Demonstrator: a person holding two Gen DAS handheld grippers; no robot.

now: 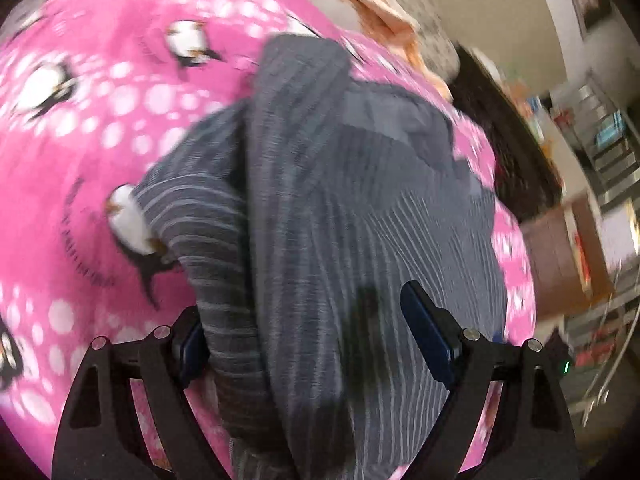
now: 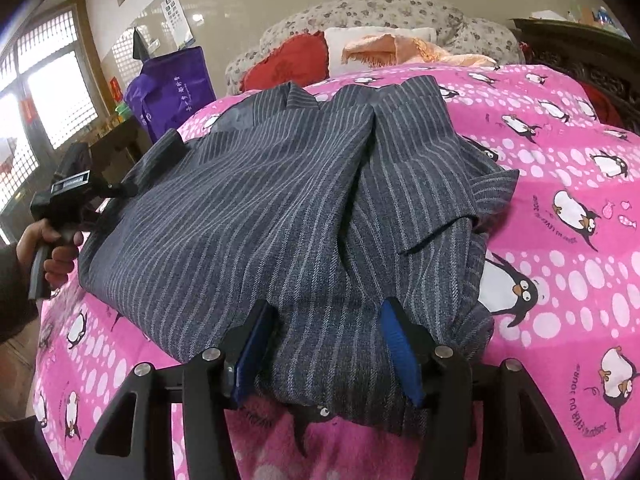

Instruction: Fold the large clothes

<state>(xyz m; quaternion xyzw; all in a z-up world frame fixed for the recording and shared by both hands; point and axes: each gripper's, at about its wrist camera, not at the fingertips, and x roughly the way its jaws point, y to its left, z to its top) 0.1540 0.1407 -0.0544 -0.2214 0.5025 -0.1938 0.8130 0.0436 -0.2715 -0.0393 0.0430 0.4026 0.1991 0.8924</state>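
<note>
A large grey pinstriped garment [image 2: 256, 216] lies partly folded on a pink penguin-print blanket [image 2: 560, 240]. My right gripper [image 2: 326, 344] is open, its blue pads either side of the garment's near edge. In the right wrist view my left gripper [image 2: 168, 148] is at the garment's far left edge, held by a hand. In the blurred left wrist view the left gripper [image 1: 304, 340] is wide open, with a thick fold of the garment [image 1: 320, 208] between its fingers and against the left pad.
A purple bag [image 2: 172, 88] stands at the back left. A red cushion [image 2: 288, 64], an orange cloth [image 2: 400, 50] and a floral headboard [image 2: 380, 12] lie behind the blanket. Dark carved furniture [image 2: 592, 60] is at the back right.
</note>
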